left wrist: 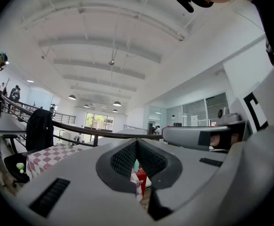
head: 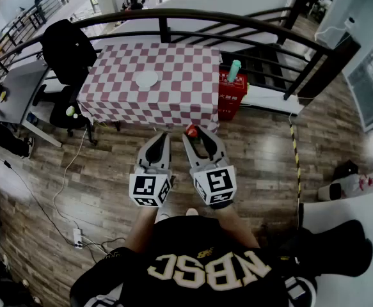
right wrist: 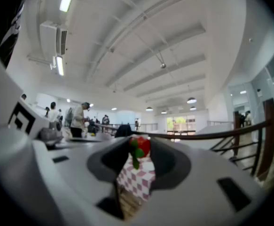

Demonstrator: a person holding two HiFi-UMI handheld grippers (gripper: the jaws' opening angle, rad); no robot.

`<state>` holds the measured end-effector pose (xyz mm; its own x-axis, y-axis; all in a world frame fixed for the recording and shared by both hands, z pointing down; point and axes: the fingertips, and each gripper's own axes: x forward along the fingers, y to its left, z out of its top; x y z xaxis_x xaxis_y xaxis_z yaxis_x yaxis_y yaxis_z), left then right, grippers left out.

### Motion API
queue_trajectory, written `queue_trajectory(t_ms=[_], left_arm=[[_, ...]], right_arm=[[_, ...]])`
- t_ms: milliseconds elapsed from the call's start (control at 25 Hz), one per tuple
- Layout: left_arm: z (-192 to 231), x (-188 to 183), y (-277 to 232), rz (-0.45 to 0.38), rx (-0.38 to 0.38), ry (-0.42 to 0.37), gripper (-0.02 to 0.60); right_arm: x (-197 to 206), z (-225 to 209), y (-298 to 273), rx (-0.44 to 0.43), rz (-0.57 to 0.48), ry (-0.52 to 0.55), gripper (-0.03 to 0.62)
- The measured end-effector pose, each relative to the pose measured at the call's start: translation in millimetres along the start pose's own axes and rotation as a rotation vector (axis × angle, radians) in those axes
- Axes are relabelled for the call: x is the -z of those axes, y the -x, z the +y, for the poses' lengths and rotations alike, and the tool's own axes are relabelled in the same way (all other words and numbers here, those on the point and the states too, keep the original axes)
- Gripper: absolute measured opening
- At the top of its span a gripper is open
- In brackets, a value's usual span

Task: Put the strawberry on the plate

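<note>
A red strawberry (head: 190, 131) with green leaves (right wrist: 136, 155) is pinched at the tips of my right gripper (head: 194, 133), which is shut on it. In the right gripper view the strawberry (right wrist: 143, 146) sits between the jaw tips, above the table's corner. My left gripper (head: 162, 135) hangs beside the right one, its jaws shut (left wrist: 137, 143) with nothing between them. Both grippers are held over the wooden floor, short of the table's near edge. A white plate (head: 146, 78) lies on the red-and-white checkered table (head: 180, 98), toward its far left.
A black jacket hangs over a chair (head: 68, 47) left of the table. A red box (head: 232, 96) with a teal bottle (head: 235, 70) stands at the table's right. A dark curved railing (head: 250, 23) runs behind. A power strip (head: 77, 237) and cable lie on the floor.
</note>
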<state>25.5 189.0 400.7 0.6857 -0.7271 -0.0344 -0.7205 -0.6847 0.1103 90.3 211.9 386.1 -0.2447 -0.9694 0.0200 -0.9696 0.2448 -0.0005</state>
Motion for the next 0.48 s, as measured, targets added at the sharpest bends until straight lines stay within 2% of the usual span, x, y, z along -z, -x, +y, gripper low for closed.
queue_trajectory(t_ms=[480], left_arm=[[-39, 7, -21, -0.002, 0.001, -0.010, 0.012]], right_arm=[[2, -50, 23, 0.027, -0.013, -0.002, 0.146]])
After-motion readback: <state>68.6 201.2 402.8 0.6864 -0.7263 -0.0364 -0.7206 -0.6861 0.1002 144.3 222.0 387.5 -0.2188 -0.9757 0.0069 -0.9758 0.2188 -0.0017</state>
